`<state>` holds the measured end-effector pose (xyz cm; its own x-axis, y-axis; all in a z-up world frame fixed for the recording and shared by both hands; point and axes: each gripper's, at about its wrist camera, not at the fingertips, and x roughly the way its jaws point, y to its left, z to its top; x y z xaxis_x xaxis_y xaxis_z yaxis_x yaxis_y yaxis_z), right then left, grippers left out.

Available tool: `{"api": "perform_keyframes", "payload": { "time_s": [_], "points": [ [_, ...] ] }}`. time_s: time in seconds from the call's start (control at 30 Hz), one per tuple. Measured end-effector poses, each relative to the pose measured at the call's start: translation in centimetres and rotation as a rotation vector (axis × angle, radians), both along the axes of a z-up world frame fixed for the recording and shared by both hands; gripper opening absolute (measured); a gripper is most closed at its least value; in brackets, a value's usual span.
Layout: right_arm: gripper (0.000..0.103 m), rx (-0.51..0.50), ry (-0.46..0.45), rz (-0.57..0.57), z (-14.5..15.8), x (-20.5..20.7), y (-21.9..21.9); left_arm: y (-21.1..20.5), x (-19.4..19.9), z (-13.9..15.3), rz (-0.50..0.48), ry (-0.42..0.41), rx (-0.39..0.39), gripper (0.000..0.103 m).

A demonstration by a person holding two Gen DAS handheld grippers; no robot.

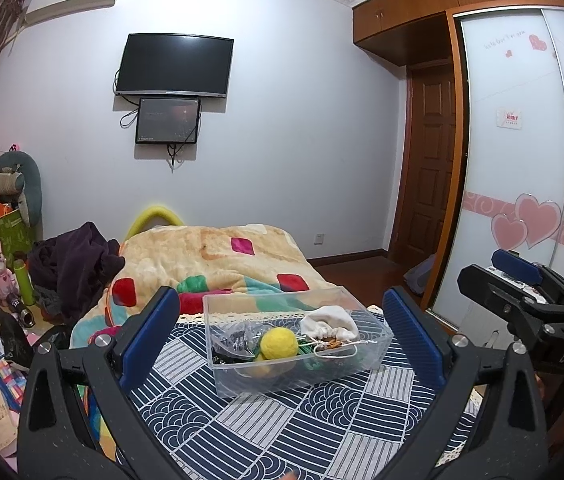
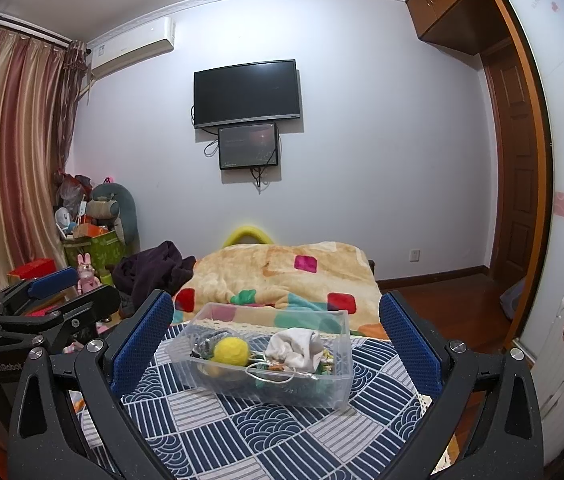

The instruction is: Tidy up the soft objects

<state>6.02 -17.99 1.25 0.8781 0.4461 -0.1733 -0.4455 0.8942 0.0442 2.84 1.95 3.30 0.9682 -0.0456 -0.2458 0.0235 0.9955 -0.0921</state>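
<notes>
Patterned cloth [image 1: 266, 420] bears a clear box [image 1: 377, 344] of soft things; both grippers [image 1: 282, 340] [image 2: 278, 344] gape empty. Only the right view shows curtains [image 2: 10, 152].

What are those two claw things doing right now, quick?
Left gripper: jaws open, holding nothing.
Right gripper: jaws open, holding nothing.

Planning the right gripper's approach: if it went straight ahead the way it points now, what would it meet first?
Probably the clear bin on the patterned cloth, centred between the open fingers of the right gripper. Nothing lies before it, though depth is hard to judge.
</notes>
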Motion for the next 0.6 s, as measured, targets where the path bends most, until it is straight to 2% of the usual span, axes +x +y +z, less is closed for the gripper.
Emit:
{"api": "perform_keyframes", "payload": {
  "time_s": [0.6],
  "points": [
    [0.103, -0.002, 0.008, -0.001, -0.14, 0.21, -0.01, -0.24, 0.04, -0.24, -0.021, 0.016, -0.006, 0.103]
  ]
}}
